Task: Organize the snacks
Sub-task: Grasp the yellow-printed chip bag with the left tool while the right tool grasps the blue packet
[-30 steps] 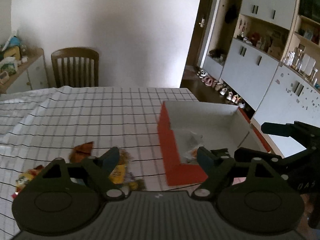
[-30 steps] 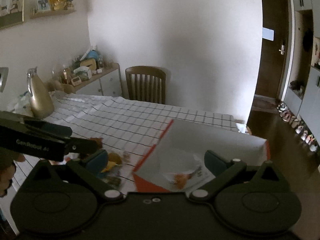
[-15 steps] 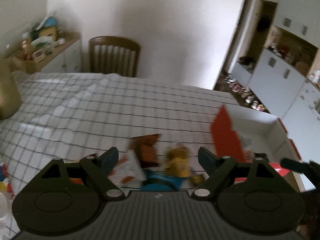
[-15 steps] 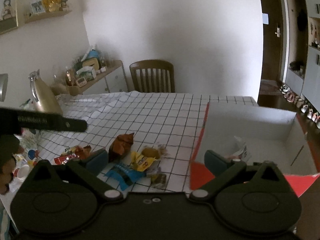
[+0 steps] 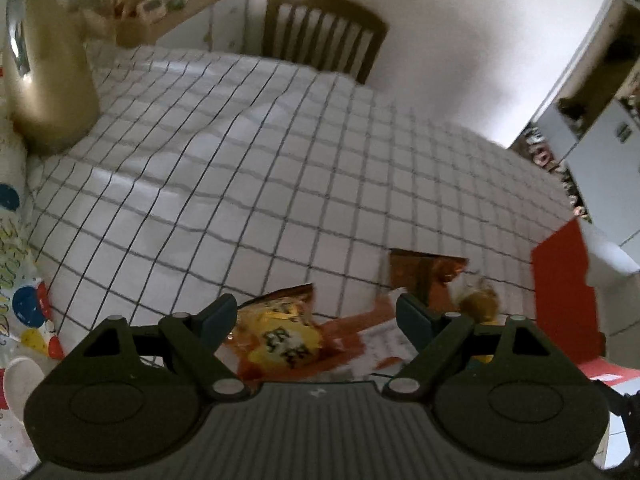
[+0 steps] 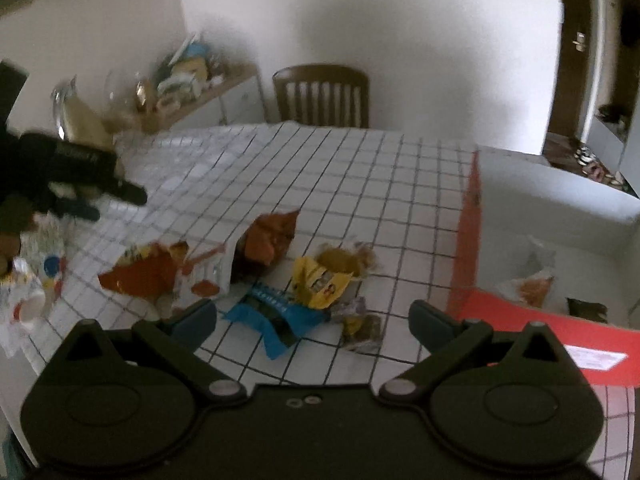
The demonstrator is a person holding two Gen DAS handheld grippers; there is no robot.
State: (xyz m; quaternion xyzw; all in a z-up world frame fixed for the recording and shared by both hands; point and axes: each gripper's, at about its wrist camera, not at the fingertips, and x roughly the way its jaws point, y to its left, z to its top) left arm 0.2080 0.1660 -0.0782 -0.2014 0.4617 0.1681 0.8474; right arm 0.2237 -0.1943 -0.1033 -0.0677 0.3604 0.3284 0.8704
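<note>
1. Left wrist view: your left gripper (image 5: 316,314) points down at the checked tablecloth (image 5: 248,168) with its jaws wide apart and nothing clamped between them.
2. An orange-and-yellow snack bag (image 5: 280,336) lies on the cloth in the gap between the left gripper's fingers, closer to its left finger; no pad presses on it.
3. Just ahead of its right finger lies a brown packet (image 5: 420,276), with a small gold-wrapped snack (image 5: 478,300) beside that finger.
4. The red box (image 5: 564,284) stands further to that gripper's right, apart from the loose snacks.
5. Right wrist view: your right gripper (image 6: 312,316) also has its jaws spread and holds nothing.
6. Between and just ahead of its fingers lie a blue packet (image 6: 272,316) and a yellow packet (image 6: 320,280); the other loose snacks lie ahead and to its left.
7. The red box opens ahead of its right finger, white inside, with a clear-wrapped snack (image 6: 532,280) already lying in it.
8. A wooden chair (image 6: 322,94) stands past the far table edge.
</note>
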